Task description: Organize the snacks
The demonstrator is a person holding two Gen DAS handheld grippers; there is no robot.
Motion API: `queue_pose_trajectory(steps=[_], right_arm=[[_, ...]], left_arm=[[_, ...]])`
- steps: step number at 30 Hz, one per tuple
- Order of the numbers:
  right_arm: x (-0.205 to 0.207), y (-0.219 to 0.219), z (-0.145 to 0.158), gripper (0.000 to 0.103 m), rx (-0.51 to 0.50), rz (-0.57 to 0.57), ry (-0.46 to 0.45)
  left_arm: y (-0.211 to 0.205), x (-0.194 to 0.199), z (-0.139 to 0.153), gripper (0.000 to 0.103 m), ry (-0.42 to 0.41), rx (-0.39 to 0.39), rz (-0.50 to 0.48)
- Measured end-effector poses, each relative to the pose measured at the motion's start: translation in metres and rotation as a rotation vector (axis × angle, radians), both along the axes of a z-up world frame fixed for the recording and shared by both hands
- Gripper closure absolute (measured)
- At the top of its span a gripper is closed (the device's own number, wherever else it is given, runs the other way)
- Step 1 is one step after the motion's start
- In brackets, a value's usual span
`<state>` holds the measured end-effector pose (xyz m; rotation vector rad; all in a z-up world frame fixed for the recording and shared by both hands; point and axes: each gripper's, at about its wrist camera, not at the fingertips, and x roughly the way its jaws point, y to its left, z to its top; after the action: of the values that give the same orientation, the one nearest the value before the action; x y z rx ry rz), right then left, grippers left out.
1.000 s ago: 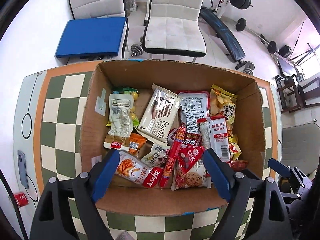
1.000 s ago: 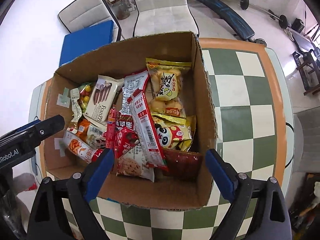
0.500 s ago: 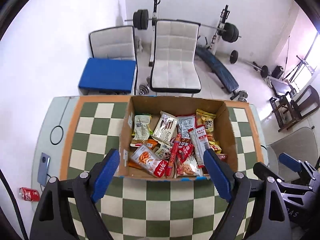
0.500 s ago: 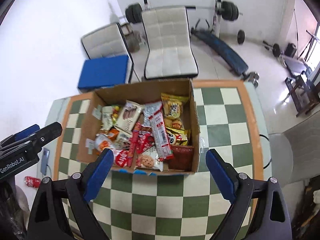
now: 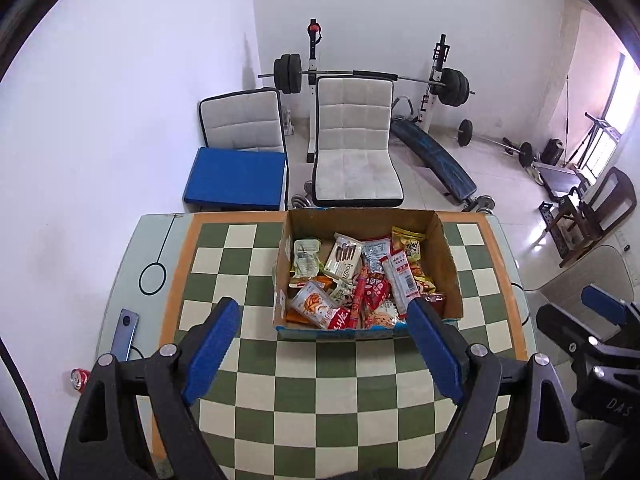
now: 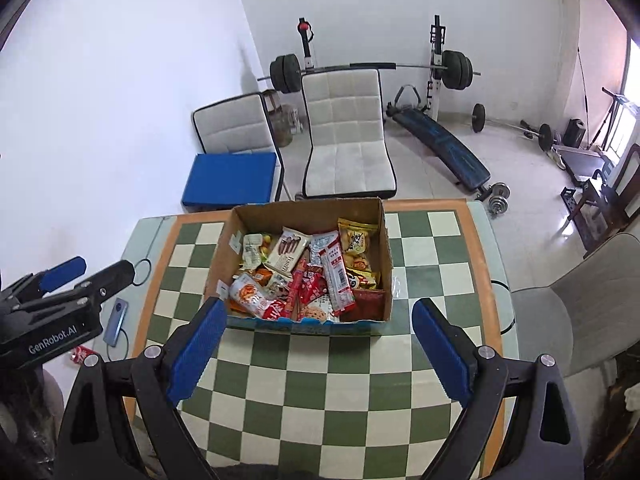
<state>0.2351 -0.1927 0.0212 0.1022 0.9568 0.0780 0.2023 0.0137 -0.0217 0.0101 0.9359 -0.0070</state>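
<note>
A green-and-white checkered desk [image 5: 340,400] carries an open cardboard box [image 5: 450,264] of snacks ahead of the left hand-held gripper [image 5: 324,344]; a phone [image 5: 125,334] lies beyond its left finger

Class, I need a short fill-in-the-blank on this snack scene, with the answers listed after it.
1. The snacks lie in a cardboard ____.
2. The box stands on a green and white ____ table.
3. The pad on the left chair is ____.
4. Both tools, left and right, hold ____.

Answers: box; checkered; blue; nothing
</note>
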Motion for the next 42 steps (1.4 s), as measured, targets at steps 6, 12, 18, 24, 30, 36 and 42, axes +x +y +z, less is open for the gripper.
queue_pose_trajectory(steps=[6,12,18,24,30,36,42], right_arm=[[-0.021,0.006,0.026,0.007,-0.016,0.003,-0.043],[-0.036,0.013,0.037,0.007,-0.024,0.023,-0.051],[-0.046,0.016,0.04,0.007,-0.034,0.024,-0.046],[-0.048,0.014,0.033,0.006,-0.059,-0.008,-0.045],[-0.048,0.007,0.026,0.005,-0.069,-0.042,-0.05],[-0.048,0.001,0.026,0.005,-0.068,-0.062,-0.059],[-0.048,0.0,0.027,0.005,-0.079,-0.066,-0.065]], left_arm=[[0.002,-0.016,0.006,0.017,0.012,-0.012,-0.004],[0.005,-0.028,0.013,0.017,0.007,-0.023,0.002],[0.005,-0.032,0.014,0.017,-0.003,-0.025,-0.005],[0.005,-0.037,0.017,0.0,-0.05,-0.046,-0.012],[0.003,-0.036,0.017,0.0,-0.074,-0.034,0.014],[0.0,-0.035,0.01,0.0,-0.056,-0.031,0.01],[-0.007,-0.033,0.005,0.0,-0.048,-0.023,0.008]])
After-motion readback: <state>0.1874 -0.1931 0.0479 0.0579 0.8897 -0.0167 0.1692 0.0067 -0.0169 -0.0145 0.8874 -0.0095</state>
